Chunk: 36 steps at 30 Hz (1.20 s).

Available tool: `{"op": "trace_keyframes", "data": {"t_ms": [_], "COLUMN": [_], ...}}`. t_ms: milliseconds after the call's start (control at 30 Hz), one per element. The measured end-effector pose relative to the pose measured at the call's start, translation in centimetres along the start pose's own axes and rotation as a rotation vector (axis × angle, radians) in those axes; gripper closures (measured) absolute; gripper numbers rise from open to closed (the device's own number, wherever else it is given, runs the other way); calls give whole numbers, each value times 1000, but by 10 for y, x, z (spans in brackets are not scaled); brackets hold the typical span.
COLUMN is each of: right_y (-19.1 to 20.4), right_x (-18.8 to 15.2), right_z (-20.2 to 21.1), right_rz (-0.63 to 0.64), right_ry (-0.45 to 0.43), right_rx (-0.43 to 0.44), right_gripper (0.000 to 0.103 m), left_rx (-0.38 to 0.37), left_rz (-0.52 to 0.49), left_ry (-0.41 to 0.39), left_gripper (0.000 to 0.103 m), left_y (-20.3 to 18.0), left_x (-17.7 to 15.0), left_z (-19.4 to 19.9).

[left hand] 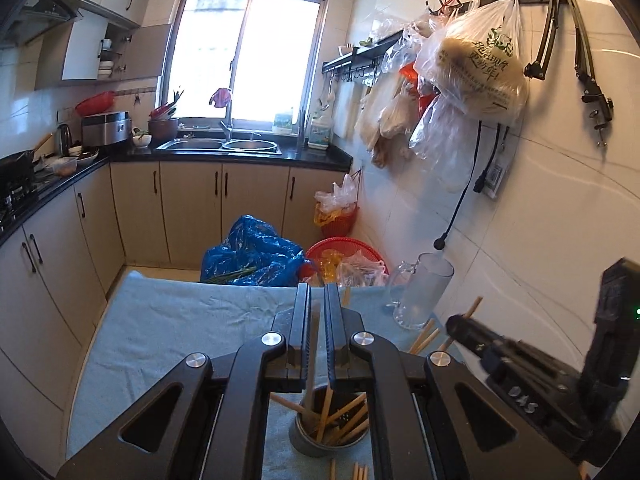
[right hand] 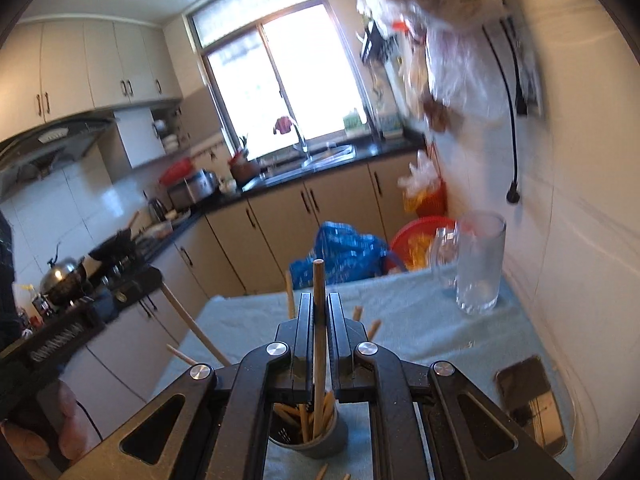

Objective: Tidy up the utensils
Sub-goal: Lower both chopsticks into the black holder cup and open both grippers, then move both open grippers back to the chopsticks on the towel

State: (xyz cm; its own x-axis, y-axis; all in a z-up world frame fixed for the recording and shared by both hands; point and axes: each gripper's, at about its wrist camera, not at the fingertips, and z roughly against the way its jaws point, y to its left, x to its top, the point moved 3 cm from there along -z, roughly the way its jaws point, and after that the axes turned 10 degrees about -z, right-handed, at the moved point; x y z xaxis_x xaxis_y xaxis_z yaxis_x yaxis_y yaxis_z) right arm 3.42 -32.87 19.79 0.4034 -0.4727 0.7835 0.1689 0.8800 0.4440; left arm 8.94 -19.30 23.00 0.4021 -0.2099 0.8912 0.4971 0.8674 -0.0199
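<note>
A grey metal holder [left hand: 320, 436] with several wooden chopsticks in it stands on the blue cloth, right below my left gripper [left hand: 318, 292]. The left gripper's jaws are nearly together around a thin upright chopstick [left hand: 314, 344] that runs down into the holder. My right gripper [right hand: 319, 300] is shut on one upright wooden chopstick [right hand: 319, 332] whose lower end is inside the same holder [right hand: 316, 442]. Loose chopsticks [left hand: 424, 340] lie on the cloth near the glass. The right gripper's body shows at the right of the left wrist view [left hand: 532, 364].
A clear glass mug [left hand: 424, 292], also in the right wrist view [right hand: 478, 264], stands at the table's far right by the wall. Blue bag [left hand: 252, 252] and red baskets [left hand: 340, 252] sit beyond the table's far edge. A phone [right hand: 532, 404] lies at right. Counters run along the left.
</note>
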Motion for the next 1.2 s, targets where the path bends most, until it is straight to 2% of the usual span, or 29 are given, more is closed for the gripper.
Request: {"op": "trace_keyframes", "data": {"t_ms": [67,133,167,233,333,467,700,867,967,1100,1200], "right_y": [-5,-8,-9,-7,-5,-3,-11,-31,-44,-61,-73], "right_x": [-3,-4,-3,-2,0,0,-22,-43,-55,-67,-79], "right_z": [-9,-15,-15,-11,-1,23,72,108,131,157,173], "right_rz": [-19,-32,-32,-25,-19,-4,57,69,85,134,186], "right_ry": [25,38,35,17,6,-4,23,58,67,93,108], "right_rx": [5,9,8,7,12,12,-20,-60,-104,-185,-261], "right_gripper": [94,86,76,66,64,56,44,43,41,36,31], "left_rx": [-8,-9,-9,-8,-1,15,105,117,106,87,41], "left_rz": [5,7,4,-3,-10,-1,-70,-80,-95,-108,-110], "left_ry": [3,-5,-13,-26,-48,-72,-102,-79,-42,28,112], "left_gripper": [83,75,73,70,65,58,48,42,42,42,42], "left_y": [1,1,1,3,6,12,14,15,12,5,-3], "left_x": [-2,-3,-4,-4,-8,-20,-59,-97,-121,-148,-172], "left_z": [2,10,16,28,53,90,156,191,197,189,168]}}
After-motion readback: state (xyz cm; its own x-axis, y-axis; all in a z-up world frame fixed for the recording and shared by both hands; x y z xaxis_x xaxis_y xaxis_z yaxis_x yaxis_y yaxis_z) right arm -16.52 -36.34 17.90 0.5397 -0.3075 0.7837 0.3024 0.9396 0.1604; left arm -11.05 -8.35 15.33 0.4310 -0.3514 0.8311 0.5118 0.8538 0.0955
